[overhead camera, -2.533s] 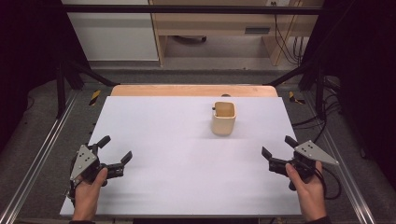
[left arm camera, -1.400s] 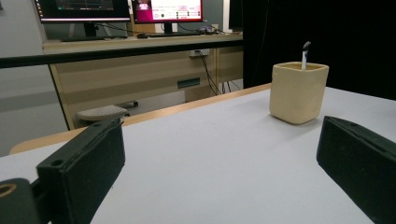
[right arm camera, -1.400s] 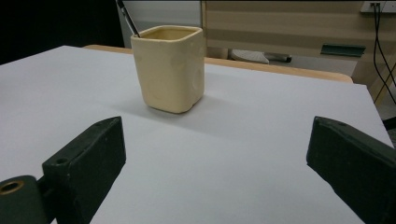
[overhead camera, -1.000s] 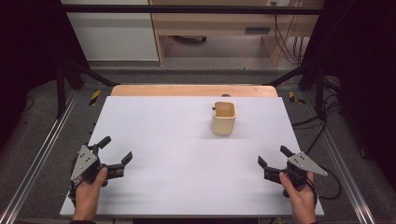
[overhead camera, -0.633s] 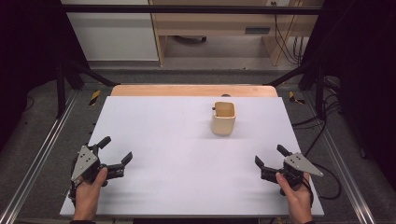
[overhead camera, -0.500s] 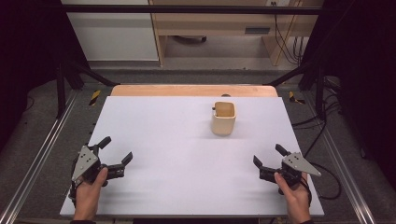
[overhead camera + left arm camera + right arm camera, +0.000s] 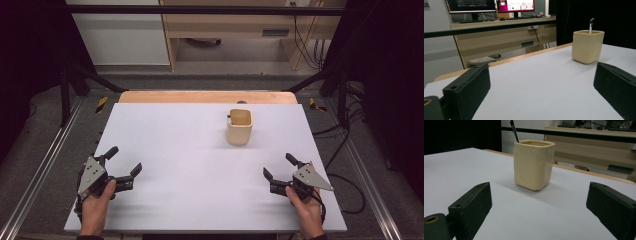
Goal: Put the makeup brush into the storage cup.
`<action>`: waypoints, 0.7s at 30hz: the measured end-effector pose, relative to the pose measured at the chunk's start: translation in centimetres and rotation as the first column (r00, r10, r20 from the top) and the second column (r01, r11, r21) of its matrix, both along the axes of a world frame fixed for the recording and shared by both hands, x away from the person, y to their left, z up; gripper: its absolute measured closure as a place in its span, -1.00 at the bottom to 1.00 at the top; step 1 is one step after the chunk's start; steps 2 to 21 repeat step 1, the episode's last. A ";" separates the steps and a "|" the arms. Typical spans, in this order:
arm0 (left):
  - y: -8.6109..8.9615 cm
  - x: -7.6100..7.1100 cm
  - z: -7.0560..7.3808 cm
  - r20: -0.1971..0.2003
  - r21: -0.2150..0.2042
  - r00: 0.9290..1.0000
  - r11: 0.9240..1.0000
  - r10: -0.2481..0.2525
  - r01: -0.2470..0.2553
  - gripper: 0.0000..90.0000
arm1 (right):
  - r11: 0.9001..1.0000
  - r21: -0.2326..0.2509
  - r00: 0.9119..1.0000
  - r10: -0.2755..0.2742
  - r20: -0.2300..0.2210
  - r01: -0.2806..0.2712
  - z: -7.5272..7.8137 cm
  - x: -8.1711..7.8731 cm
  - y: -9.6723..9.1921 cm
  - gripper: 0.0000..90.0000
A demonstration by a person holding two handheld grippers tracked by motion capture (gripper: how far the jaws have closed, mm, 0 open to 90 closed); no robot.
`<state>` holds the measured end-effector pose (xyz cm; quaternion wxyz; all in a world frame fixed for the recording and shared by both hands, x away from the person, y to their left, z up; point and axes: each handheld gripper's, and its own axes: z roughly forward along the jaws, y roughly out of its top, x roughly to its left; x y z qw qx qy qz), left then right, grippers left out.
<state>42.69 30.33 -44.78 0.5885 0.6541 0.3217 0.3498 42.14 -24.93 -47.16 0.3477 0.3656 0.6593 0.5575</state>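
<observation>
A cream square cup [image 7: 240, 127] stands upright on the white table [image 7: 200, 165], right of centre toward the far side. A thin dark stick leans inside it, its tip above the rim [image 7: 513, 130] [image 7: 591, 24]. My left gripper [image 7: 124, 163] rests near the front left corner, open, with nothing between its jaws. My right gripper [image 7: 279, 166] sits near the front right, open and empty, pointing at the cup [image 7: 534, 164], which is a short way ahead of it. From the left gripper view the cup [image 7: 587, 46] stands farther off, to the right.
A wooden strip [image 7: 207, 97] edges the table's far side. Metal rails [image 7: 37, 175] run along both sides. Cables [image 7: 345, 180] trail on the floor at the right. A desk with monitors [image 7: 515, 5] stands beyond the table.
My right gripper has slid leftward and slightly nearer the front edge. The left gripper and the cup have stayed in place.
</observation>
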 end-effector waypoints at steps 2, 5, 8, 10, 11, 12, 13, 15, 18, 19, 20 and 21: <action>-0.1 0.0 0.0 0.001 -0.002 1.000 1.000 -0.002 0.002 -0.99 | 1.000 0.005 1.000 0.002 -0.003 -0.002 0.0 -0.1 0.0 -0.87; -0.1 0.0 0.0 0.001 -0.002 1.000 1.000 -0.002 0.002 -0.99 | 1.000 0.005 1.000 0.002 -0.003 -0.002 0.0 -0.1 0.0 -0.87; -0.1 0.0 0.0 0.001 -0.002 1.000 1.000 -0.002 0.002 -0.99 | 1.000 0.005 1.000 0.002 -0.003 -0.002 0.0 -0.1 0.0 -0.87; -0.1 0.0 0.0 0.001 -0.002 1.000 1.000 -0.002 0.002 -0.99 | 1.000 0.005 1.000 0.002 -0.003 -0.002 0.0 -0.1 0.0 -0.87; -0.1 0.0 0.0 0.001 -0.002 1.000 1.000 -0.002 0.002 -0.99 | 1.000 0.005 1.000 0.002 -0.003 -0.002 0.0 -0.1 0.0 -0.87; -0.1 0.0 0.0 0.001 -0.002 1.000 1.000 -0.002 0.002 -0.99 | 1.000 0.005 1.000 0.002 -0.003 -0.002 0.0 -0.1 0.0 -0.87; -0.1 0.0 0.0 0.001 -0.002 1.000 1.000 -0.002 0.002 -0.99 | 1.000 0.005 1.000 0.002 -0.003 -0.002 0.0 -0.1 0.0 -0.87; -0.1 0.0 0.0 0.001 -0.002 1.000 1.000 -0.002 0.002 -0.99 | 1.000 0.005 1.000 0.002 -0.003 -0.002 0.0 -0.1 0.0 -0.87; -0.1 0.0 0.0 0.001 -0.002 1.000 1.000 -0.002 0.002 -0.99 | 1.000 0.005 1.000 0.002 -0.003 -0.002 0.0 -0.1 0.0 -0.87; -0.1 0.0 0.0 0.001 -0.002 1.000 1.000 -0.002 0.002 -0.99 | 1.000 0.005 1.000 0.002 -0.003 -0.002 0.0 -0.1 0.0 -0.87; -0.1 0.0 0.0 0.001 -0.002 1.000 1.000 -0.002 0.002 -0.99 | 1.000 0.005 1.000 0.002 -0.003 -0.002 0.0 -0.1 0.0 -0.87; -0.1 0.0 0.0 0.001 -0.002 1.000 1.000 -0.002 0.002 -0.99 | 1.000 0.005 1.000 0.002 -0.003 -0.002 0.0 -0.1 0.0 -0.87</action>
